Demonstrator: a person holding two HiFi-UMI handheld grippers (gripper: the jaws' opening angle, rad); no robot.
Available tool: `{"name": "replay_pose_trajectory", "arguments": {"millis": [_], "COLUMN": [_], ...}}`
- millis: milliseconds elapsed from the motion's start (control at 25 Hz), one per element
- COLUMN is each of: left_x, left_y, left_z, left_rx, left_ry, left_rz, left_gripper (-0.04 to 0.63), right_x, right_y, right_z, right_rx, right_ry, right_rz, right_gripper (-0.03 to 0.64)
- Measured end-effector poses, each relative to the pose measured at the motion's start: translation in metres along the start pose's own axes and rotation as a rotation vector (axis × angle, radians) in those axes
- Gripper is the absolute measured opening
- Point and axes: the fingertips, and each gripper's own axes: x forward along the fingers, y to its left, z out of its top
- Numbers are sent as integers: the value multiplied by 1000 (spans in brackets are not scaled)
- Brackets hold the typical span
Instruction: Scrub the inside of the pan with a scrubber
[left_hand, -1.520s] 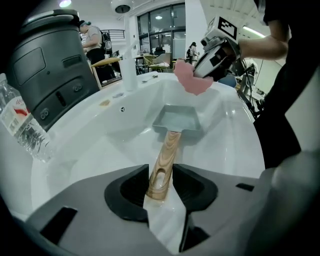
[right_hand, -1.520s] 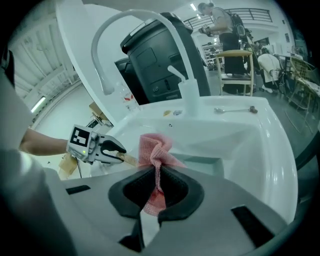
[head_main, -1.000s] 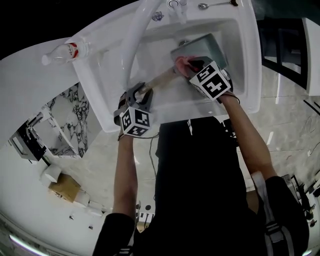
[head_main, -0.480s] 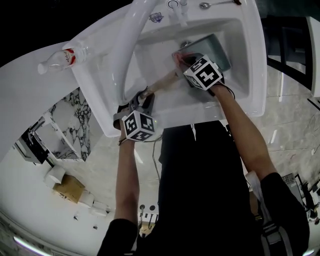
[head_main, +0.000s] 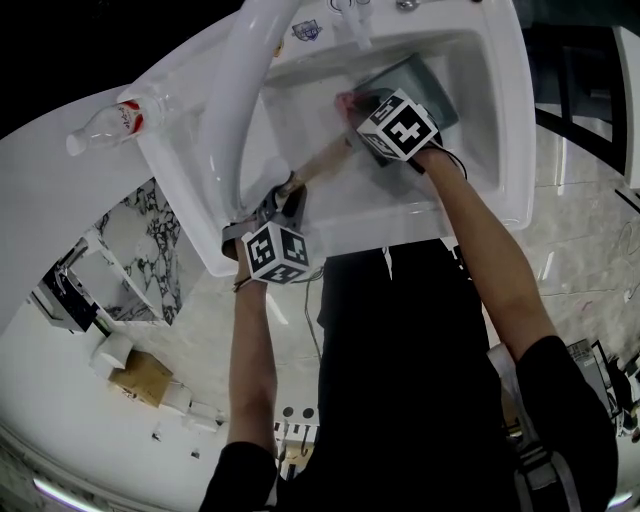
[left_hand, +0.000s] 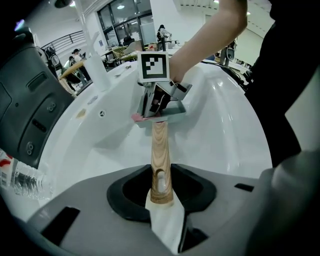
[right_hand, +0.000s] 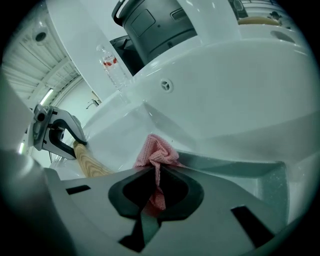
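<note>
Room: pale, glossy floor tiles lie all round a white sink, seen from steeply above; a person in a black top stands against its near edge.
Sink edges: the basin walls rise on every side, with a broad flat rim to the right and a tap at the far edge.
Pan: a grey, square-cornered pan lies in the far right part of the basin, near the far wall and the right wall.
Wooden handle: the wooden handle runs from the pan back toward the near left of the basin and ends above the basin floor.
Left gripper: the left gripper sits at the basin's near left edge; its jaws are closing on the end of the wooden handle, which stands between them and is pinched there.
Right gripper: the right gripper is down over the pan, its jaws clamped on the scrubber.
Scrubber: a pink mesh scrubber bunches out past the jaw tips, at the pan's left rim on the handle side.
Open room: bare white basin floor lies left of the pan and on both sides of the handle.
Beyond the basin: a clear water bottle lies on its side on the counter left of the sink, well apart from both grippers.
</note>
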Motion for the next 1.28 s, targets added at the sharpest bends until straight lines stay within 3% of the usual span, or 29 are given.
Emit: {"name": "replay_pose_trajectory", "arguments": {"millis": [280, 480, 760, 960, 1280], "left_x": [0, 1, 0, 0, 1], "left_y": [1, 2, 3, 2, 3], "left_z": [1, 0, 1, 1, 1], "left_rx": [-5, -28, -31, -40, -86], "left_ry": [5, 19, 14, 10, 2], "left_rz": [0, 6, 9, 10, 22], "left_gripper": [144, 144, 144, 144, 144], "right_x": [3, -2, -22, -39, -54], "right_y": [-8, -23, -67, -105, -134], "right_z": [8, 9, 5, -2, -11], "right_rx": [21, 17, -76, -54, -11], "right_ry": [-22, -20, 19, 47, 79], "right_rz": [-39, -117, -324, -508, -700], "right_gripper": [43, 43, 43, 43, 34]}}
